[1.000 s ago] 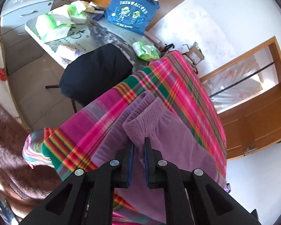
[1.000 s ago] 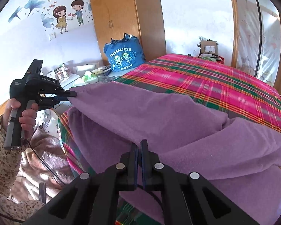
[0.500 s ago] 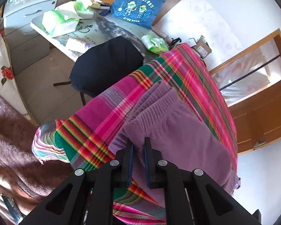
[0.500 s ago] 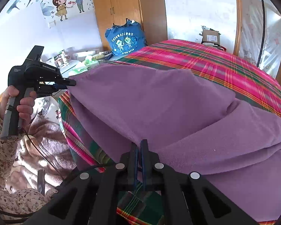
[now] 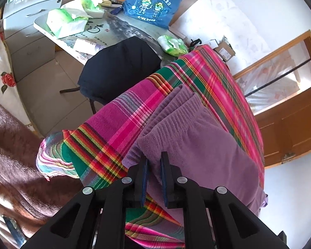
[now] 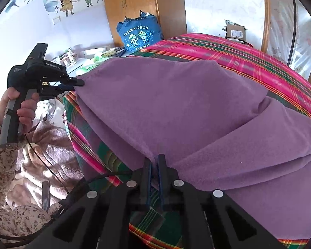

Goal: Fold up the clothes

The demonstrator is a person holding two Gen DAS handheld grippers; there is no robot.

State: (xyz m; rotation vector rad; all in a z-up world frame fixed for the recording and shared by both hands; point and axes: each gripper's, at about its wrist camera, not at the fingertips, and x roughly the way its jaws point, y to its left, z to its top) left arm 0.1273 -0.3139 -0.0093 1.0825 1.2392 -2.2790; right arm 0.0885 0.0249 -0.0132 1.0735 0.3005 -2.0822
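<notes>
A purple fleece garment (image 6: 176,108) lies on a bed with a pink and green plaid cover (image 6: 248,56). Its upper layer is lifted along the near edge. My left gripper (image 5: 154,161) is shut on one corner of the garment (image 5: 197,141), by its ribbed band. It also shows in the right wrist view (image 6: 78,82), held in a hand, pinching the garment's left corner. My right gripper (image 6: 154,161) is shut on the garment's near edge, to the right of the left gripper.
A table (image 5: 114,27) with a blue bag (image 5: 153,2) and green tissue packs stands beyond the bed's corner, with a black chair (image 5: 120,66) beside it. A brown blanket (image 5: 8,145) lies at the left. A wooden wardrobe (image 6: 139,6) stands behind.
Both grippers have pulled the lifted purple layer back toward the bed's near edge. The fold now covers more of the garment. Both grips stayed shut.
</notes>
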